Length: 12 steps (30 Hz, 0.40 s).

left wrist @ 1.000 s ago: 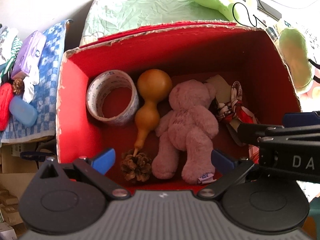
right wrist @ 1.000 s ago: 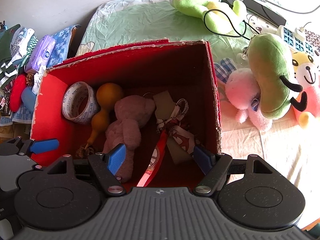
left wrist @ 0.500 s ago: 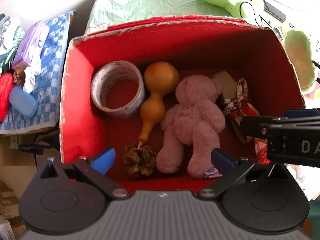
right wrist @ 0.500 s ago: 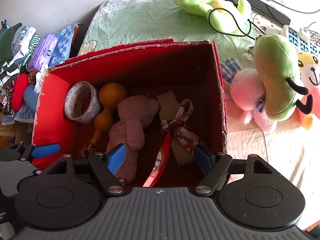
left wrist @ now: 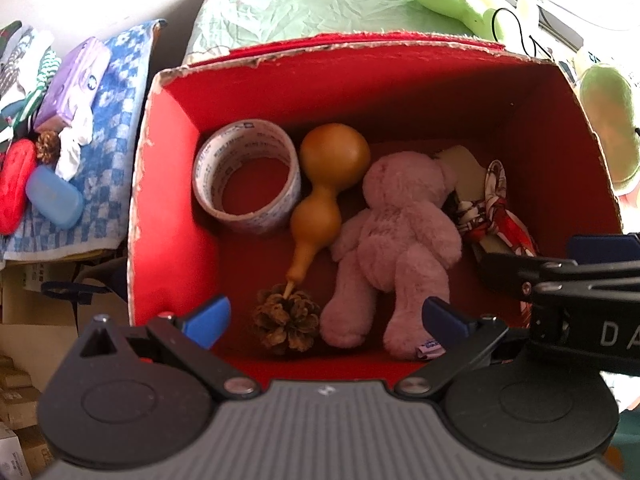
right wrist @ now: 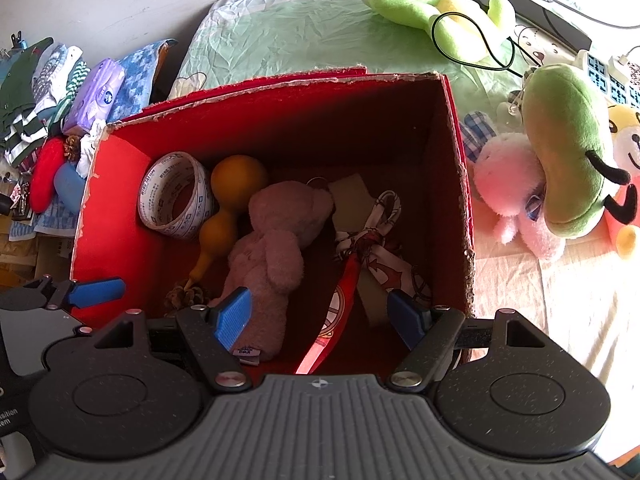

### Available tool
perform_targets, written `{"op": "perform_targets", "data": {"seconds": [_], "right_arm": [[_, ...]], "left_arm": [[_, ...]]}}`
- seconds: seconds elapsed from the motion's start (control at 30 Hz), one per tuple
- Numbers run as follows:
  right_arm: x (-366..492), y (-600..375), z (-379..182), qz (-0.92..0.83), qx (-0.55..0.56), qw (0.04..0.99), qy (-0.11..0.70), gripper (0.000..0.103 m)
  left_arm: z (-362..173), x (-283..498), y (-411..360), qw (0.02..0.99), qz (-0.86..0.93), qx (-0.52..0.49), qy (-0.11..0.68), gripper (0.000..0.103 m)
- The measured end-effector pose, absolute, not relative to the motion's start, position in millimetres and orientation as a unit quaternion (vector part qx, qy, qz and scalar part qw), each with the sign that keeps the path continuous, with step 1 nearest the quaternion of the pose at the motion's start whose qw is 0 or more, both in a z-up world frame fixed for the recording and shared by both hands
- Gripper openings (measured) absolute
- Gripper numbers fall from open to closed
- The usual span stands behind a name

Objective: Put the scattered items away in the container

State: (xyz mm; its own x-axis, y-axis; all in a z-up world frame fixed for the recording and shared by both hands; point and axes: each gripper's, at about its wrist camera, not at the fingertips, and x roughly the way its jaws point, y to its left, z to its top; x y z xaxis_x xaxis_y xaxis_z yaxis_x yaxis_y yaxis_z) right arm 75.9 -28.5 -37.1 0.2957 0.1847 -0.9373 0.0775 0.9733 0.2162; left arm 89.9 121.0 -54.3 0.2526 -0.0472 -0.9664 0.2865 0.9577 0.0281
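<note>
Scattered items already lie below both grippers: the left gripper (left wrist: 326, 318) and right gripper (right wrist: 322, 320) hover with jaws apart and empty over the red box (right wrist: 280, 104). Inside lie a pine cone (left wrist: 287, 322), pink teddy bear (left wrist: 400, 236), gourd (left wrist: 326, 188), tape roll (left wrist: 246, 184) and patterned scarf (right wrist: 376, 248).

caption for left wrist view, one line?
Open left gripper above red box holding tape roll, gourd, pinecone, pink teddy.
</note>
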Motion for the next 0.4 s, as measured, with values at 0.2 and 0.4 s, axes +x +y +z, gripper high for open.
{"op": "perform_targets", "data": {"seconds": [0.2, 0.4], "right_arm": [[75.6, -27.0, -36.6, 0.036, 0.11, 0.797, 0.592, 0.077], [75.8, -24.8, -35.9, 0.039, 0.113, 0.798, 0.59, 0.077]], "left_arm": [[-54.6, 87.8, 121.1, 0.788, -0.103, 0.103, 0.599, 0.102], [-53.5, 85.7, 121.2, 0.794, -0.099, 0.104, 0.59, 0.102]]}}
